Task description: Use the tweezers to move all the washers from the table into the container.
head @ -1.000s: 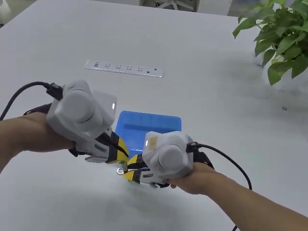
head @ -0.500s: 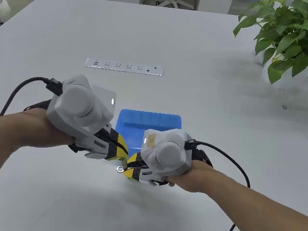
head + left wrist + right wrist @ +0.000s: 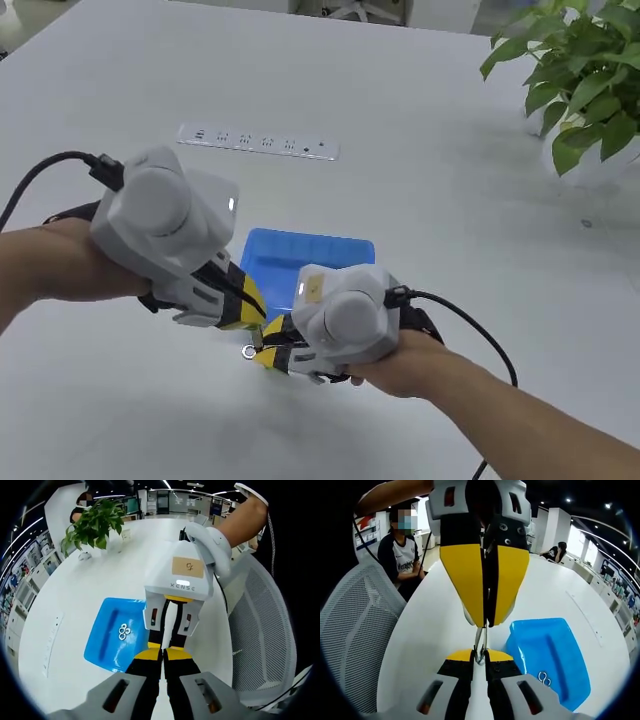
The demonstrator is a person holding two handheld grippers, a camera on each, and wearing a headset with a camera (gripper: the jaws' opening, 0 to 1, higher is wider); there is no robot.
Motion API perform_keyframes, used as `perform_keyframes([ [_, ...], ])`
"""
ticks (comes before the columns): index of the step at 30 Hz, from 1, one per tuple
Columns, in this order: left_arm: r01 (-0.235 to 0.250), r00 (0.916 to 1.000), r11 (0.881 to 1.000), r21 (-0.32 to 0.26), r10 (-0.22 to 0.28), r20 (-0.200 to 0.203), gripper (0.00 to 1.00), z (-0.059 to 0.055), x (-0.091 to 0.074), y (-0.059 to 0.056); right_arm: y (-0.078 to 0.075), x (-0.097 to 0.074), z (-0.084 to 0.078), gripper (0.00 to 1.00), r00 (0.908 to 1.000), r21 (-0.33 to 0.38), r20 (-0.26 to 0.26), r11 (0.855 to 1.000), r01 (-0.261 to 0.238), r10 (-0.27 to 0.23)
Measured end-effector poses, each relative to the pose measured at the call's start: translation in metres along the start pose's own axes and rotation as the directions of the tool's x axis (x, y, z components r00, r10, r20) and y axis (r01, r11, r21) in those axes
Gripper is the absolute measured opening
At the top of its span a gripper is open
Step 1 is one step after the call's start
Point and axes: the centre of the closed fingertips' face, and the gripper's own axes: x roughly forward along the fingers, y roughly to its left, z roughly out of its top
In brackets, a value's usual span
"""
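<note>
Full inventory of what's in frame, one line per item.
table: one, white, under everything
container: one, blue, on the table beyond the grippers
washers: small cluster, silver, inside the container
washer: one, silver, on the table by the jaws
tweezers: one, metal, between the two grippers
power strip: one, white, far side of the table
plant: one, green, far right of the table
chair: one, white mesh, beside the table
left gripper: one, grey, yellow-black jaws shut on the tweezers
right gripper: one, same colours, jaws shut on the tweezers
</note>
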Motion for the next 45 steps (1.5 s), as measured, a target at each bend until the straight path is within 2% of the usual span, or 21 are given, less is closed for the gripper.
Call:
perform_keyframes([
  [13,-0.008,0.9999,1.000,0.024,0.008,0.011,0.05,0.018,-0.018,-0.001,-0.004,-0.016,0.019,0.10,0.9996,0.008,0.024,1.000,0.013,-0.013],
  [26,-0.029,0.9994,0.998,0.051,0.028,0.022,0.05,0.035,-0.031,0.002,-0.012,-0.034,0.031,0.10,0.9994,-0.002,0.011,0.999,0.032,-0.032],
  [38,-0.048,0.9984,0.996,0.079,0.045,0.034,0.05,0.050,-0.041,0.013,-0.027,-0.049,0.040,0.10,0.9984,-0.014,0.007,0.998,0.057,-0.057],
  [45,-0.060,0.9976,0.993,0.097,0.056,0.039,0.05,0.058,-0.042,0.026,-0.042,-0.054,0.041,0.10,0.9975,-0.015,0.000,0.997,0.070,-0.070],
])
